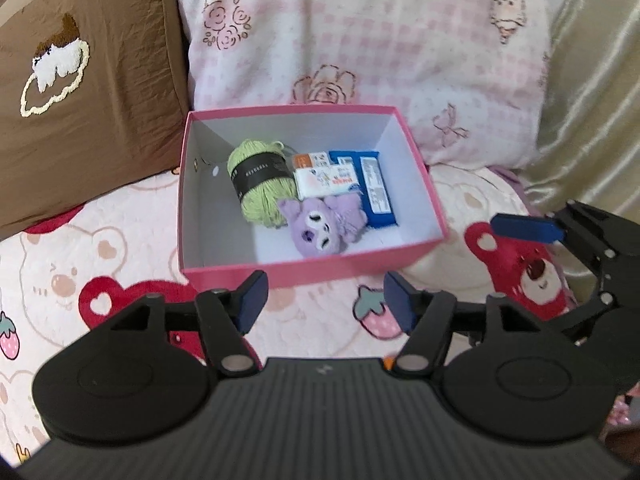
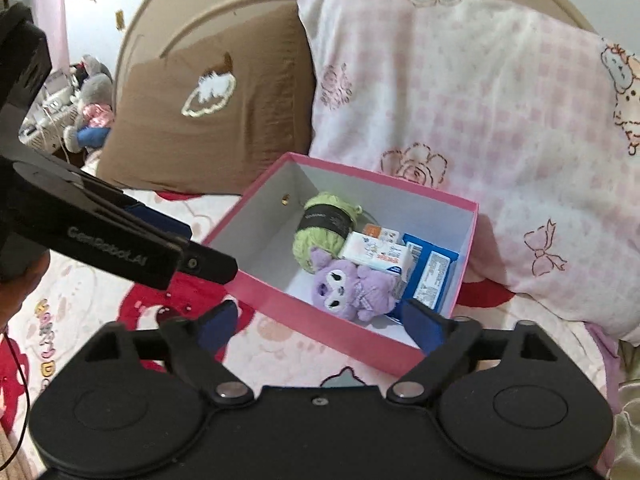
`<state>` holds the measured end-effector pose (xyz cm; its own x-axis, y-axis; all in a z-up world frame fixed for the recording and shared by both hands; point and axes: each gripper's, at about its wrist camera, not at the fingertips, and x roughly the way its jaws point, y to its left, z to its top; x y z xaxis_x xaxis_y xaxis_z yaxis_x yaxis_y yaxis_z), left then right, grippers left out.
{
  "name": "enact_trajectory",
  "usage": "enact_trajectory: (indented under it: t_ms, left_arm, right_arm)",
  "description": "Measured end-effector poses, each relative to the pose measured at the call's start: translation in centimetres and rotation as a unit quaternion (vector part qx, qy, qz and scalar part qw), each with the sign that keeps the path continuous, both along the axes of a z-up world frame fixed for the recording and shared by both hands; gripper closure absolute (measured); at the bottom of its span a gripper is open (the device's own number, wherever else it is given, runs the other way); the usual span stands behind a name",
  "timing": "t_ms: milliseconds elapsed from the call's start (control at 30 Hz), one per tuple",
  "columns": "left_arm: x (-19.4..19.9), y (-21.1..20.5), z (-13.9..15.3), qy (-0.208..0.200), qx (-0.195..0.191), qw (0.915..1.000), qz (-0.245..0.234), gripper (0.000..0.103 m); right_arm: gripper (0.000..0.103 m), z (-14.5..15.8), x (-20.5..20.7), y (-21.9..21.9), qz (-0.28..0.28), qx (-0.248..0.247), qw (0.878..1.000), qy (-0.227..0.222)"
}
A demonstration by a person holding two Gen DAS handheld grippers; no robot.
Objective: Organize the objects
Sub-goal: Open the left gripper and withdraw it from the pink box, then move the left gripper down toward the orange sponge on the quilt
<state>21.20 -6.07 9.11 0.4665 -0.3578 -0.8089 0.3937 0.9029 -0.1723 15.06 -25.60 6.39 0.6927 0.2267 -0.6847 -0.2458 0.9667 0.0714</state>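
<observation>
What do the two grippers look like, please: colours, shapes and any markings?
Both are black plastic. The left gripper and right gripper each have two angled fingers with dark blue pads, silver pivot screws and round housings. The left gripper's side reads "GenRobot.AI" in pale letters. A thin dark cable hangs nearby.

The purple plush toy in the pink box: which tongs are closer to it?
Right, probably. The right tongs hang open just over the pink box's near rim, close to the purple plush toy. The left tongs are open too, outside the box's near wall.
</observation>
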Motion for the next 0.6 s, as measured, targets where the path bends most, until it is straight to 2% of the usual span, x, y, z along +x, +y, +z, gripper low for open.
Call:
enact_trajectory:
  t_ms: [233,333,467,600]
  left_arm:
    - [-2.9,1.4,0.4,0.009,0.0,0.9998,-0.015,0.032]
    - [-3.7,2.3,0.3,0.012,-0.011,0.9999,-0.003,0.02]
    - [-4.3,3.0,-0.3,0.028,-0.025,0.9993,-0.007,0.012]
    - [-5.2,3.2,-1.0,0.035,-0.03,0.9988,-0.015,0.009]
  right_arm:
    - [0.01,0.2,-3.5,1.3,0.014,-0.011,1.0,-0.021]
    - [0.01,-0.1,-4.5,1.4,0.008,-0.016,1.0,-0.019]
    - [0.01,-0.4,-5.8,1.1,0.021,-0.01,1.0,-0.013]
    - [0.01,-0.8,-7.0,1.0,0.027,-0.004,1.0,-0.014]
